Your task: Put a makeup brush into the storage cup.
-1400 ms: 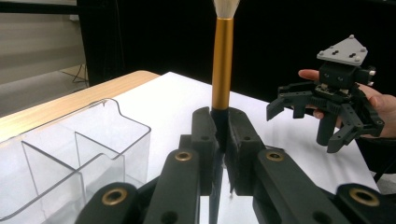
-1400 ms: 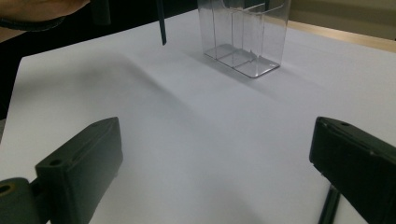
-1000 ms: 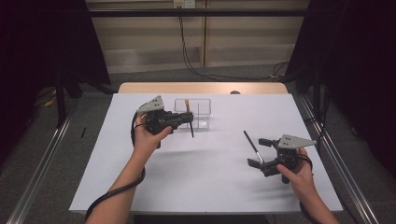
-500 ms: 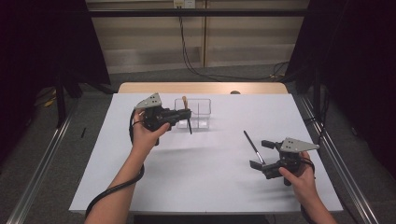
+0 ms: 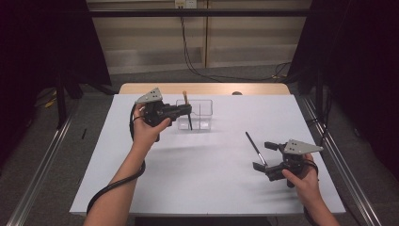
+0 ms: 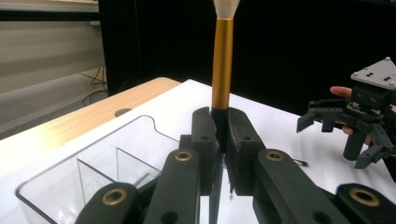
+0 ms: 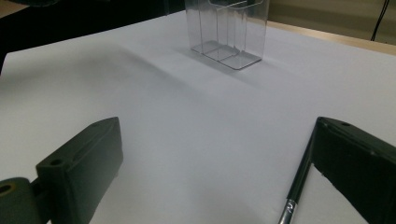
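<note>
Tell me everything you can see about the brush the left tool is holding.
The brush has a shiny gold collar, pale bristles at the top and a thin dark handle below. It stands almost upright, clamped at the handle between the shut jaws of the left tool, above the clear plastic box with dividers. In the high view its handle tip hangs down at the box's front.

Evenly lit from above on the white bench [image 5: 207, 165], dark at both frame edges. Soft shadows under the forearms. Near claw parts blurred at the bottom of both gripper views.
</note>
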Available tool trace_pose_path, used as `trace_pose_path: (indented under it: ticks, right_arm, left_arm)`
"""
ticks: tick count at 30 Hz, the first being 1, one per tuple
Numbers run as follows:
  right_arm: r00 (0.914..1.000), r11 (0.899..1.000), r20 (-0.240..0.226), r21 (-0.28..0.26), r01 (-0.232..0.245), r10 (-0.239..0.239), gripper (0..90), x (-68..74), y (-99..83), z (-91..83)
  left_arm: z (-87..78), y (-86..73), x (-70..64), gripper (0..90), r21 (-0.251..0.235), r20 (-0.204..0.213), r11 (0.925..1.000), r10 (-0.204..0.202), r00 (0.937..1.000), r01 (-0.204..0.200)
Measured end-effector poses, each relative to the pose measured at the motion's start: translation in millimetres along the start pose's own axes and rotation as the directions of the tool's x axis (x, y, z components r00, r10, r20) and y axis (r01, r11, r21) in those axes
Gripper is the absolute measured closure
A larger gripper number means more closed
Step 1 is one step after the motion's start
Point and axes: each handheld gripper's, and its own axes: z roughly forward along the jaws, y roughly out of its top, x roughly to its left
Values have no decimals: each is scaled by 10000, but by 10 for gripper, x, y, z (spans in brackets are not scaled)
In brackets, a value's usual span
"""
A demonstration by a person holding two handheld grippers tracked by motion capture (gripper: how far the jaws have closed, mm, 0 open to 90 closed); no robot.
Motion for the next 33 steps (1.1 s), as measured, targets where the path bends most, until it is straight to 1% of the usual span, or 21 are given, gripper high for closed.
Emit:
trace_pose_path:
  ticks: [4, 9, 17, 18, 31, 33]
  right_arm:
    - [10000, 10000, 32, -14, 25, -25, 20, -4, 0, -1]
    - [10000, 10000, 47, -61, -2, 3, 19, -6, 1, -7]
    - [10000, 10000, 61, -66, 36, -36, 19, -4, 5, -7]
    - [10000, 10000, 69, -73, 33, -32, 19, -3, 7, -7]
    - [9999, 9999, 24, -82, 113, -113, 20, 0, 10, -2]
    - [9999, 9999, 9, -73, 115, -114, 19, 0, 7, 2]
  left_arm:
    - [-9, 53, 28, 830, -39, -72, 10000, -48, 10000, 48]
    - [-10, 145, 43, 830, 84, -199, 9999, 106, 9997, -104]
    - [-7, 265, 74, 831, 161, -332, 9998, 113, 9994, -108]
    - [-9, 279, 81, 831, 219, -377, 9996, 178, 9991, -170]
    - [-7, 448, 126, 831, 293, -604, 9992, 273, 9978, -256]
    - [-2, 470, 132, 831, 311, -608, 9990, 349, 9975, -331]
